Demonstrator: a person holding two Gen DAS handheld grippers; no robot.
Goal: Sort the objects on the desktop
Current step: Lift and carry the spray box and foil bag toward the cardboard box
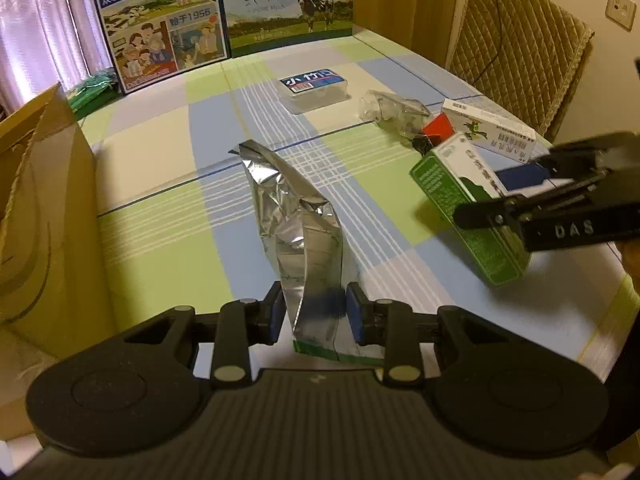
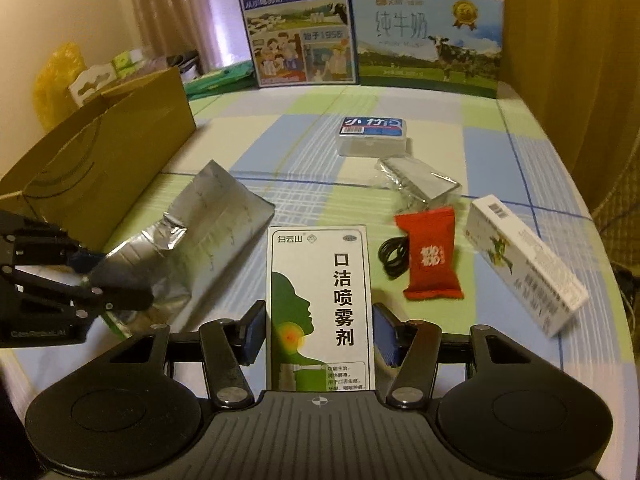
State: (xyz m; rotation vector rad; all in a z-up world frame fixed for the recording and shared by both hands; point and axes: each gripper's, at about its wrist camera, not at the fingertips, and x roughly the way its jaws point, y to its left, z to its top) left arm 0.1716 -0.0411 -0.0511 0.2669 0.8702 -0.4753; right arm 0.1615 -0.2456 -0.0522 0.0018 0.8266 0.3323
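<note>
The left hand-held gripper (image 1: 314,312) is pinching the lower end of a crumpled silver foil pouch (image 1: 298,236), its blue pads (image 1: 355,312) pressing in from both sides while the pouch is standing up above the checked surface (image 1: 168,184). The right hand-held gripper (image 2: 319,334) is clamping a green and white spray box (image 2: 320,304) between its pads, the box lying flat along the fingers and pointing away from the camera. In the right wrist view, a red candy packet (image 2: 430,258) is lying just right of the box, partly over a coiled black cable (image 2: 394,256), and a long white box (image 2: 524,264) is resting further right, tilted. Beyond these, a clear wrapped packet (image 2: 420,182) is sitting near a small plastic case with a blue label (image 2: 374,136). A brown paper bag (image 1: 36,216) is standing at the left edge of the surface, close to the pouch. Two milk cartons (image 1: 158,20) are standing upright side by side at the far end.
</note>
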